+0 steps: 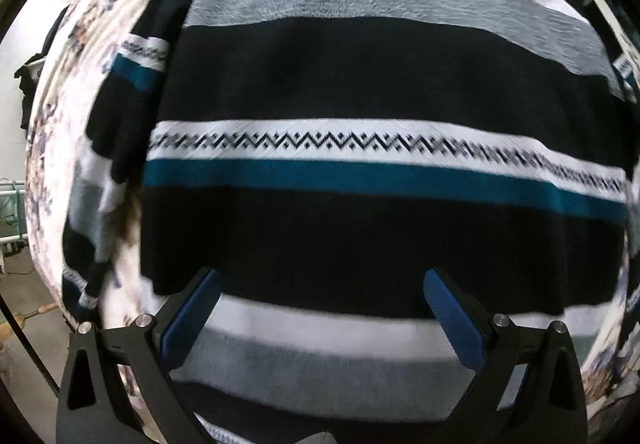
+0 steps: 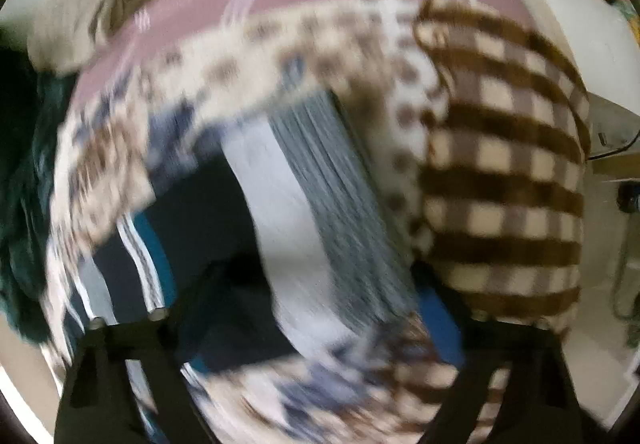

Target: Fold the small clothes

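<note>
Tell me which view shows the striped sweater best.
The left wrist view: the striped sweater fills the frame, spread flat, its bands and zigzag trim fairly sharp. The right wrist view catches only a blurred part of it, beside a brown checked blanket.

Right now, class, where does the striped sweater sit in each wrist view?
Left wrist view: the striped sweater fills most of the picture, spread flat.
Right wrist view: it lies centre and lower left, blurred, beside a brown checked blanket.
Shared landmark: its teal stripe.
</note>
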`<state>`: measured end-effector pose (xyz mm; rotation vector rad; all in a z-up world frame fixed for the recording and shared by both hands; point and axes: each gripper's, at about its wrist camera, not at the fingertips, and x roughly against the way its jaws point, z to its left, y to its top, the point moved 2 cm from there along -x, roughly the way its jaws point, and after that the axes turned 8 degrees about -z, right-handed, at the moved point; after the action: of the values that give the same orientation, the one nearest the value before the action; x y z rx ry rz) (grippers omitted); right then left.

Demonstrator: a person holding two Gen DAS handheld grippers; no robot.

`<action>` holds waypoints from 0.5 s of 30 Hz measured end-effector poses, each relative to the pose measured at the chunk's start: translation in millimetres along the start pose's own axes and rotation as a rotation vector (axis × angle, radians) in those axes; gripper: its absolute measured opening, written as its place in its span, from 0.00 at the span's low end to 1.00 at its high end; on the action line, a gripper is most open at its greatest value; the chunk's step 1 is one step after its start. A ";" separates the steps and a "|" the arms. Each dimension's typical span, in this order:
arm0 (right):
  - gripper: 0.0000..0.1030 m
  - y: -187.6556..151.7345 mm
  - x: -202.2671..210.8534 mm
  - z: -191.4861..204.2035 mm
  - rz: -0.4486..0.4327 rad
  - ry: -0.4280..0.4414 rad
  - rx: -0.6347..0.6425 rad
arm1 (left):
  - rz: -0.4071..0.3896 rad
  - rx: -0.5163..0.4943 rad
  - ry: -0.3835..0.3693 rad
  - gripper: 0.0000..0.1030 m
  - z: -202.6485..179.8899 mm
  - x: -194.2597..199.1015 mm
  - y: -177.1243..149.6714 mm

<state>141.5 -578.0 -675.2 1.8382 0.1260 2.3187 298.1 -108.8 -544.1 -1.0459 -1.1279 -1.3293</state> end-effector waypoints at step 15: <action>0.13 -91.2 109.2 212.0 -0.215 0.212 0.459 | -0.165 0.134 -0.052 1.00 113.1 50.9 34.0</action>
<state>331.5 -477.2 -537.7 1.6368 0.9049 2.4622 327.6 -6.2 -472.5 -0.9095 -1.3479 -1.3407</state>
